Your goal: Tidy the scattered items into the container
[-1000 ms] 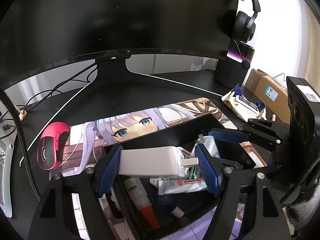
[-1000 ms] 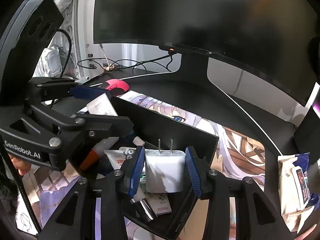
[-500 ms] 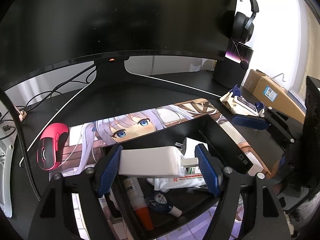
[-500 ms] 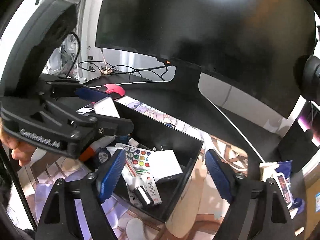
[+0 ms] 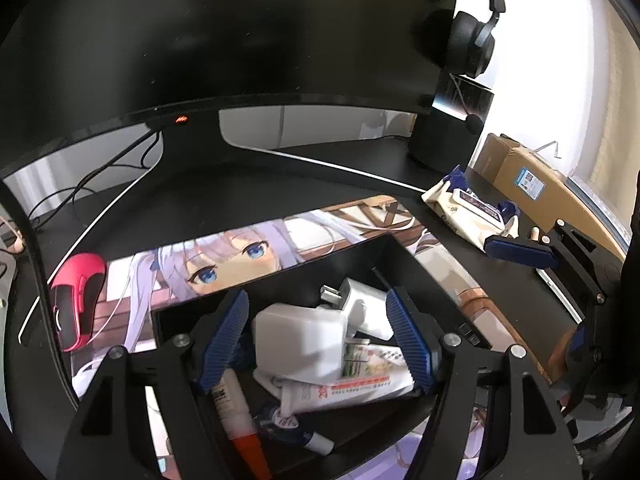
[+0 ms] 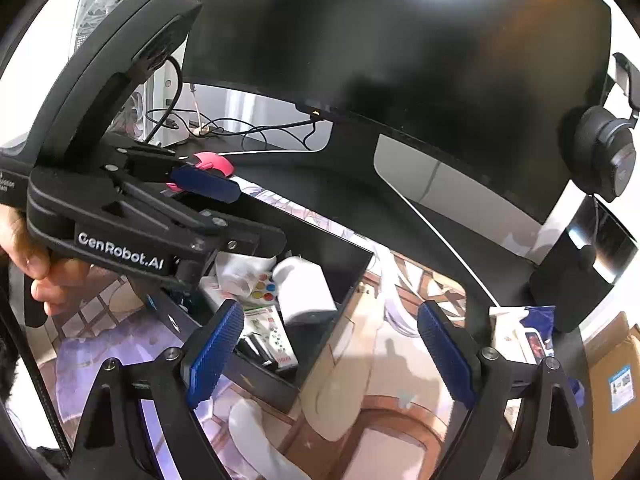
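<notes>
A black open container (image 5: 404, 256) sits on the printed desk mat and holds two white chargers, a tube, a glue bottle and small items. My left gripper (image 5: 318, 342) is open above it; the large white charger (image 5: 298, 346) lies loose in the box between its fingers, beside the small white charger (image 5: 362, 300). My right gripper (image 6: 332, 354) is open and empty, raised over the container's right rim (image 6: 356, 276). The left gripper's body (image 6: 132, 216) shows in the right wrist view, over the box.
A red mouse (image 5: 76, 300) lies left of the mat. A wipes pack (image 5: 472, 210) and a cardboard box (image 5: 520, 176) lie at the right. A large monitor (image 5: 240, 40), cables and a headset (image 5: 468, 40) stand behind. A PC case (image 6: 132, 60) stands far left.
My left gripper opened and let the large charger drop into the container. My right gripper released the small charger into the box, opened wide and pulled back up and to the right.
</notes>
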`<state>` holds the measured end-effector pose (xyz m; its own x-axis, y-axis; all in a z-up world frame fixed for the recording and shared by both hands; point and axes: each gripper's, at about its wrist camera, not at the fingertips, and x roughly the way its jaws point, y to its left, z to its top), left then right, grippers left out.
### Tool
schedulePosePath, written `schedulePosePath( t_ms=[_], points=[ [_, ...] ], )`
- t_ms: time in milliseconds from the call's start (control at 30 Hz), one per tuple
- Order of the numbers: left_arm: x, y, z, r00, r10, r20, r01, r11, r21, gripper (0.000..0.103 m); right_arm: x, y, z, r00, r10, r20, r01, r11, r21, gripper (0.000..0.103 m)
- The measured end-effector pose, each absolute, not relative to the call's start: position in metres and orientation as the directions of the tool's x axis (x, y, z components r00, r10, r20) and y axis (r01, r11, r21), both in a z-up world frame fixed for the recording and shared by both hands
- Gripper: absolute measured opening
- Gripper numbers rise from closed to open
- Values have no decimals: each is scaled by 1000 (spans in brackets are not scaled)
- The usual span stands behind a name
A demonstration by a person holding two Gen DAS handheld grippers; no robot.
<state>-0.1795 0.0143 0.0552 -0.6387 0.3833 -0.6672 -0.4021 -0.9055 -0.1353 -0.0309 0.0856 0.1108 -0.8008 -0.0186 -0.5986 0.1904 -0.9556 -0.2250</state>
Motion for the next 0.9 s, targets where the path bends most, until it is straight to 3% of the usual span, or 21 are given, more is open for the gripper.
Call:
schedulePosePath(
  t_ms=[233,400,500,900],
  points=[
    [-171,7,61,-658,362,-660,-373,-919,-131,75,-24,89,118,-815,-32,-579,189,-959,-212,90],
    [-159,-4,66,-695,319,-644,-322,-939,-117,95,-21,90,122,-819,-54,-571,190,-965,-181,91],
    [-152,-10,69,-719,262,-644,-271,-959,-87,100,-21,90,122,-807,-65,-587,190,-970,-154,100],
    [-119,-22,69,-766,125,-631,-157,-988,-6,103,-14,89,127,-813,-100,-574,170,-983,-69,103]
  ],
)
